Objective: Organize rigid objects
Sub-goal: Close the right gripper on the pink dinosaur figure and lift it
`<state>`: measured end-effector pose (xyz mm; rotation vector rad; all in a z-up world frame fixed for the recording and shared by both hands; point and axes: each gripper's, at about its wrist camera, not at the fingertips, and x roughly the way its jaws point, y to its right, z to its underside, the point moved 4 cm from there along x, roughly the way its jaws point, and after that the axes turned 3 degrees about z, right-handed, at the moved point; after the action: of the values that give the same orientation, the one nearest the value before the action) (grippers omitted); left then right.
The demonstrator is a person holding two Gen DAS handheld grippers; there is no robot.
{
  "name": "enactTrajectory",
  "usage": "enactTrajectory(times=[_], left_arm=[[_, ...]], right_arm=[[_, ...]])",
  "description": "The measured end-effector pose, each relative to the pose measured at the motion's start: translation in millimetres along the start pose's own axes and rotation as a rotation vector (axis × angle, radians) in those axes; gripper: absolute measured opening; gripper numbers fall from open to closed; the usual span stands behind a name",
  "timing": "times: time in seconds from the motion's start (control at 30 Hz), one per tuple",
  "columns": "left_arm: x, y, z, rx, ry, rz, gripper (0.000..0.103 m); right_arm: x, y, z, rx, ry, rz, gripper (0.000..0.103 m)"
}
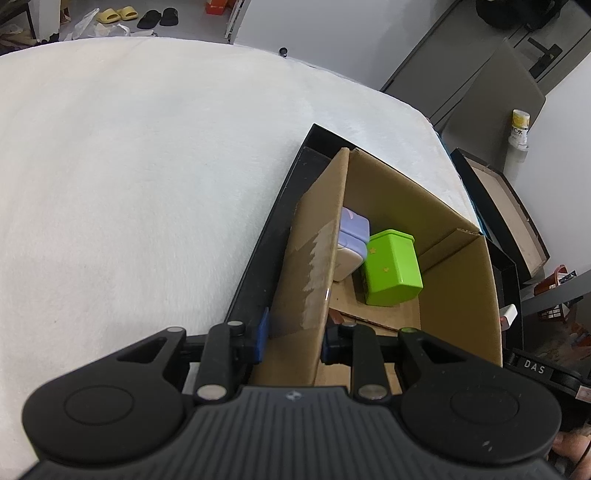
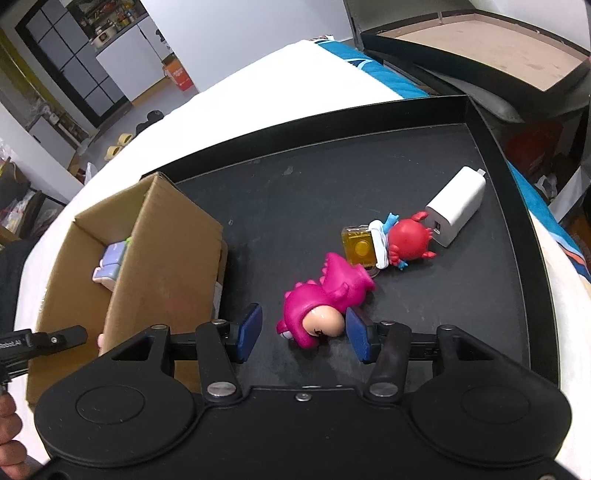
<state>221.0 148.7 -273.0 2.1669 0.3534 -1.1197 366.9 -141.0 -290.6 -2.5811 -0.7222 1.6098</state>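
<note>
1. Left hand-held gripper [image 1: 291, 341] is clamped on the near wall of the cardboard box [image 1: 314, 266], looks like it's just steadying it.
2. Right hand-held gripper [image 2: 303, 334] has its pads apart around the pink dino figure [image 2: 325, 299], not squeezing yet.
3. Box sits on the black tray [image 2: 369, 177], already holding a green box [image 1: 391, 273] and a lilac one [image 1: 352, 230].
4. Farther out on the tray: yellow block [image 2: 359, 248], red crab toy [image 2: 408, 238], white charger [image 2: 456, 205], all bunched and waiting.

Yellow slippers [image 1: 117, 15] beside black slippers [image 1: 158, 17] — white bottle [image 1: 519, 129] apart
</note>
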Motion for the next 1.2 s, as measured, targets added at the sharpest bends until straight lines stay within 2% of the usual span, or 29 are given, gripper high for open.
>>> enactTrajectory(times=[0.23, 0.53, 0.77, 1.03, 1.07, 1.1, 1.2], left_arm=[[2.5, 0.5, 0.6, 0.001, -0.004, -0.005, 0.025], [1.3, -0.2, 0.5, -0.001, -0.006, 0.001, 0.025], [-0.4, -0.8, 1.3, 0.001, -0.006, 0.007, 0.025], [-0.8, -1.0, 1.3, -0.004, -0.007, 0.007, 0.025], [-0.8, -1.0, 1.3, -0.005, -0.008, 0.007, 0.025], [-0.9, -0.7, 1.4, -0.005, -0.008, 0.008, 0.025], [-0.9, -0.9, 1.6, -0.006, -0.008, 0.01, 0.025]], right_arm=[[3.8, 1.4, -4.2, -0.038, 0.034, 0.056, 0.051], [-2.3, 12.7, 2.6, -0.035, 0.019, 0.142, 0.051], [-6.6, 10.5, 2.2, -0.023, 0.023, 0.159, 0.052], [6.1, 0.9, 3.5, -0.072, 0.037, 0.188, 0.054], [7.1, 0.9, 3.6, -0.078, 0.04, 0.197, 0.052], [7.9, 1.9, 3.8, -0.081, 0.041, 0.206, 0.045], [8.2, 7.0, 4.1, -0.065, 0.035, 0.203, 0.045]])
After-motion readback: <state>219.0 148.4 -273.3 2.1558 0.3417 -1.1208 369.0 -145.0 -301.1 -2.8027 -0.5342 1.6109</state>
